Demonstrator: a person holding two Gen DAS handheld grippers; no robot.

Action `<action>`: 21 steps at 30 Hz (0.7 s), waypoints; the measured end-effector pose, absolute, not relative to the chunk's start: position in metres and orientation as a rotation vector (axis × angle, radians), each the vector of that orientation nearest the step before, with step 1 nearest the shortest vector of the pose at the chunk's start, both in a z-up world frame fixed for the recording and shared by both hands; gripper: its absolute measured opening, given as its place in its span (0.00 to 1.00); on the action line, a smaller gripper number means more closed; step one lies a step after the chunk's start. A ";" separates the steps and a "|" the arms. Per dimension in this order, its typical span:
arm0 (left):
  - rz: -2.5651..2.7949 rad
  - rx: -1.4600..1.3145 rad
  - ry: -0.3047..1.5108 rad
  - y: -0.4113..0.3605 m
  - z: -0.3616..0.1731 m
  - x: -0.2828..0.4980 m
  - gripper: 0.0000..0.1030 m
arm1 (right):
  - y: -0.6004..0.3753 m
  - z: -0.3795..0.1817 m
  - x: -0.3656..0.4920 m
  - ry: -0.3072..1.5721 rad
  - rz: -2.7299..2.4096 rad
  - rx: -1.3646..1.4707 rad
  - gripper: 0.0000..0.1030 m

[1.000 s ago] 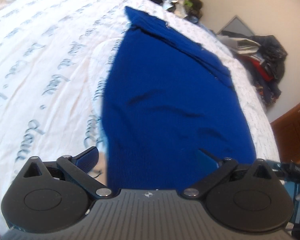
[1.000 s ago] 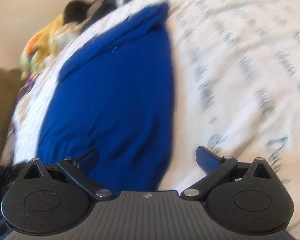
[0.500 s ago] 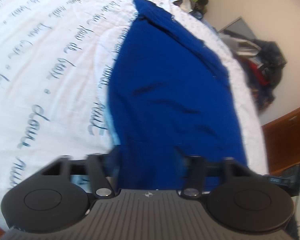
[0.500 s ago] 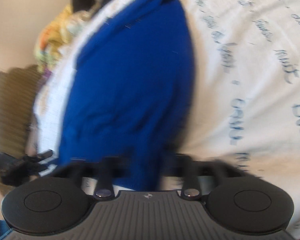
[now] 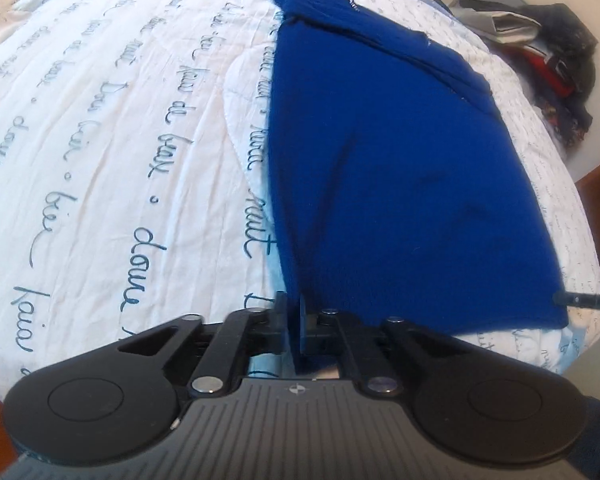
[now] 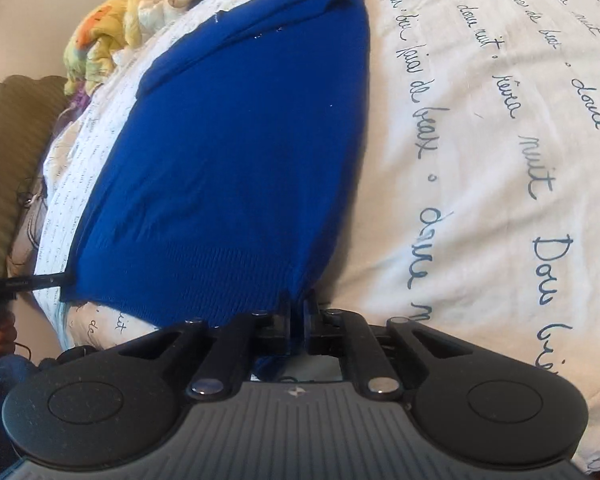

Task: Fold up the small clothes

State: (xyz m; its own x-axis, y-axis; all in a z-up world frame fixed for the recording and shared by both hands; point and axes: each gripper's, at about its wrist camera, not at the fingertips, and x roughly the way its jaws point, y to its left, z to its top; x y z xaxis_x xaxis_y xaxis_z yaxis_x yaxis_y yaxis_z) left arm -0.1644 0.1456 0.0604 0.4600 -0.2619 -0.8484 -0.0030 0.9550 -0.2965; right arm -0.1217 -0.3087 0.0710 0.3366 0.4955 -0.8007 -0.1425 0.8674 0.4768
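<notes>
A royal blue knit sweater (image 5: 400,152) lies flat on a white quilt with blue script, its ribbed hem toward me. My left gripper (image 5: 294,312) is shut on the hem's left corner. In the right wrist view the same sweater (image 6: 236,152) fills the middle, and my right gripper (image 6: 299,314) is shut on the hem's right corner. Each gripper's tip shows at the edge of the other's view: the right one in the left wrist view (image 5: 580,300), the left one in the right wrist view (image 6: 24,282).
The quilt (image 5: 100,140) spreads wide to the left in the left wrist view and to the right in the right wrist view (image 6: 500,140). Piled clothes (image 5: 548,56) lie at the far right, a yellow bundle (image 6: 108,28) and an olive cushion (image 6: 4,152) at the left.
Both grippers were open over the hem a second ago. They have moved down to the hem's two corners and shut on them.
</notes>
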 end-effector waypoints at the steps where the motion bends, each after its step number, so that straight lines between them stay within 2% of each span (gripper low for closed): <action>1: -0.133 -0.233 1.047 0.144 0.071 -0.164 0.16 | -0.305 0.077 -0.117 1.154 0.404 0.347 0.18; 2: -0.122 -0.197 0.998 0.141 0.082 -0.162 0.34 | -0.306 0.086 -0.114 1.119 0.363 0.349 0.28; 3: -0.119 -0.158 0.933 0.134 0.094 -0.158 0.57 | -0.304 0.093 -0.110 1.063 0.332 0.357 0.34; 4: -0.124 -0.127 0.861 0.123 0.104 -0.151 0.68 | -0.299 0.101 -0.102 1.003 0.323 0.366 0.41; 5: -0.143 -0.103 0.787 0.109 0.111 -0.143 0.84 | -0.290 0.107 -0.091 0.945 0.342 0.363 0.44; 7: -0.204 -0.053 0.695 0.073 0.110 -0.117 0.87 | -0.263 0.105 -0.065 0.882 0.387 0.335 0.44; 11: -0.218 0.037 0.789 0.002 0.068 -0.055 0.64 | -0.197 0.071 0.006 0.889 0.409 0.239 0.43; 13: -0.201 0.049 0.849 -0.013 0.043 -0.043 0.63 | -0.156 0.057 0.025 0.919 0.267 0.071 0.43; 14: -0.181 0.066 0.841 -0.015 0.036 -0.044 0.67 | -0.142 0.054 0.025 0.898 0.212 0.007 0.48; 15: -0.162 0.102 0.809 -0.019 0.033 -0.050 0.79 | -0.128 0.052 0.022 0.865 0.183 -0.040 0.58; 16: -0.146 0.125 0.806 -0.021 0.029 -0.054 0.84 | -0.117 0.048 0.020 0.865 0.147 -0.070 0.86; 17: -0.135 0.117 0.796 -0.018 0.026 -0.058 0.93 | -0.114 0.045 0.016 0.856 0.121 -0.069 1.00; 18: -0.128 0.094 0.795 -0.014 0.021 -0.062 0.99 | -0.117 0.043 0.012 0.851 0.117 -0.040 1.00; 21: -0.126 0.096 0.783 -0.010 0.018 -0.073 1.00 | -0.130 0.041 -0.002 0.812 0.129 -0.024 1.00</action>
State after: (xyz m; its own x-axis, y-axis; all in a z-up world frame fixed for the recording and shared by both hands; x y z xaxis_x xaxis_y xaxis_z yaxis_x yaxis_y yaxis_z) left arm -0.0735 -0.0098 0.0180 0.7016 -0.0772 -0.7084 0.1481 0.9882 0.0391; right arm -0.0019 -0.1299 0.0410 0.6803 0.1060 -0.7252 -0.1241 0.9919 0.0286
